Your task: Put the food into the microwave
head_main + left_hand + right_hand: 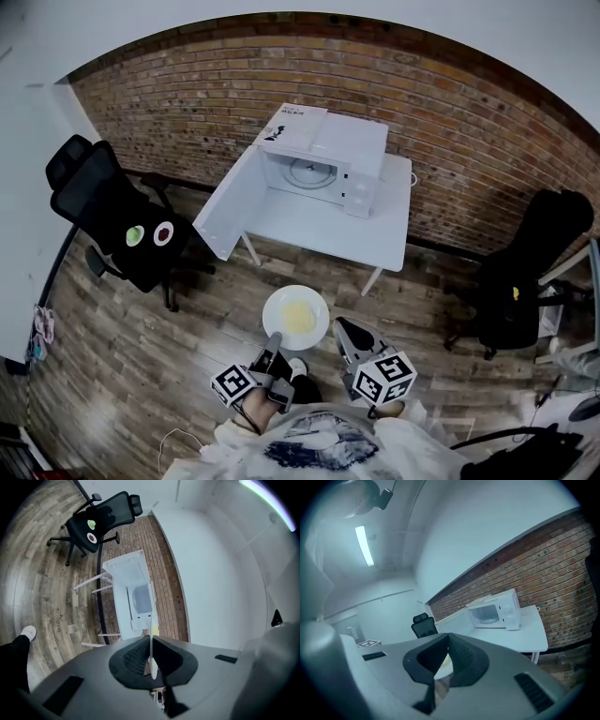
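A white plate with pale yellow food on it hangs above the wooden floor, in front of the person. My left gripper is shut on its near left rim; in the left gripper view the plate shows edge-on between the pads. My right gripper meets the plate's right rim, and its jaws close on the white edge. The white microwave stands on a white table ahead, with its door swung wide to the left and the turntable inside bare. It also shows as the microwave in the right gripper view.
A black office chair with two round stickers stands left of the table, close to the open door. Another black chair and some equipment stand at the right. A brick wall runs behind the table. Wooden floor lies between me and the table.
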{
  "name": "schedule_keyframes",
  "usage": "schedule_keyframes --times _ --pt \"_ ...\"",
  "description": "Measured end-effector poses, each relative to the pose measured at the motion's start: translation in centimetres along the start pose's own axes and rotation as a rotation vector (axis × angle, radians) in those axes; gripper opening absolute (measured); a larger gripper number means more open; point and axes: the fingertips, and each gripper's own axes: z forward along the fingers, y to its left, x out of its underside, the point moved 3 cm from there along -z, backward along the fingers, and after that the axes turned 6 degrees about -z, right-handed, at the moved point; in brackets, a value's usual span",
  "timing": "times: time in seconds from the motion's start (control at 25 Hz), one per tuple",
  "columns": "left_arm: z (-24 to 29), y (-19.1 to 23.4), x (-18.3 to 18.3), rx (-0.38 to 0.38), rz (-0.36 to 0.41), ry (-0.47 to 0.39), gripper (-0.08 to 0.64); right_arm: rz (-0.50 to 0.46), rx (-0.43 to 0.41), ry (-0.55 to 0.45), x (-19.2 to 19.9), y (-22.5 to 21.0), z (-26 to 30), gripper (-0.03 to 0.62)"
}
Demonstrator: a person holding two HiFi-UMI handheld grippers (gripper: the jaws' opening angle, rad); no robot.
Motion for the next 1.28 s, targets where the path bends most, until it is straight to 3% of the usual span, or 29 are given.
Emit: schedule_keyframes --times 0.36,0.52,0.8,1.28 --pt "4.1 -0.5 -8.0 0.005 -0.002 0.054 0.02 -0.001 0.072 -0.015 -2.1 0.0 7.4 0.014" --pt "5.3 0.0 -10.4 -0.027 0.039 0.092 0.02 -0.004 0.106 -0.024 -2.8 0.0 9.3 0.012" --pt "7.5 -0.2 -11.7 0.006 -0.003 0.124 0.02 0.009 0.147 -0.02 -2.7 -0.8 10.8 0.012" --pt "11.1 0.7 -13.0 -0.025 -0.008 0.157 0.02 0.028 0.183 -0.02 -2.9 -3.2 13.2 0.012"
